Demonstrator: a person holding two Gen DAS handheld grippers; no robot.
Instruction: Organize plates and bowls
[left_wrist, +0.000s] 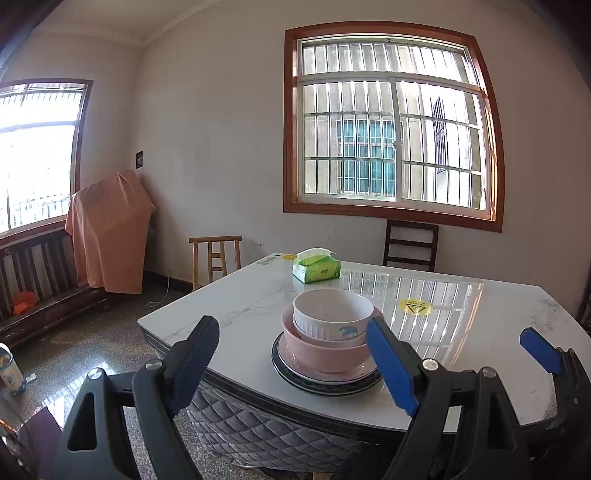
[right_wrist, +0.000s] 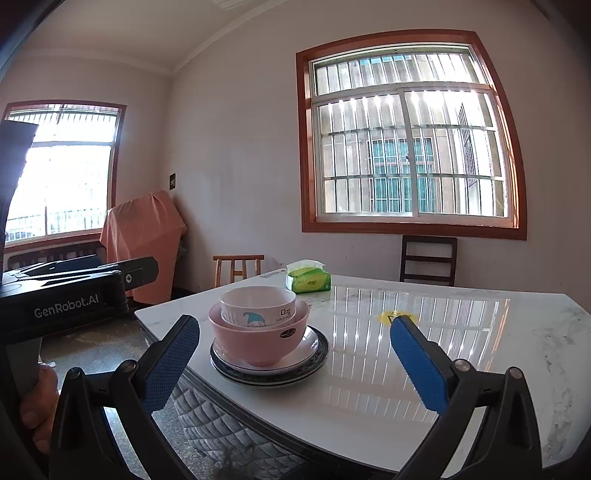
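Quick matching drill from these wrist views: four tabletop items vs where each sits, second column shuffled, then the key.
Column 1:
1. white bowl
2. pink bowl
3. plates
4. tissue pack

Column 2:
A. stacked at the bottom, on the table
B. apart from the stack, near the table's far edge
C. nested in another bowl, top of the stack
D. sits on the plates, holds a bowl

Pairs: 1-C, 2-D, 3-A, 4-B

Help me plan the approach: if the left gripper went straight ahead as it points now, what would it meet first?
Probably the stacked dishes: the left gripper, open, frames the pink bowl holding the white bowl. Depth is unclear.
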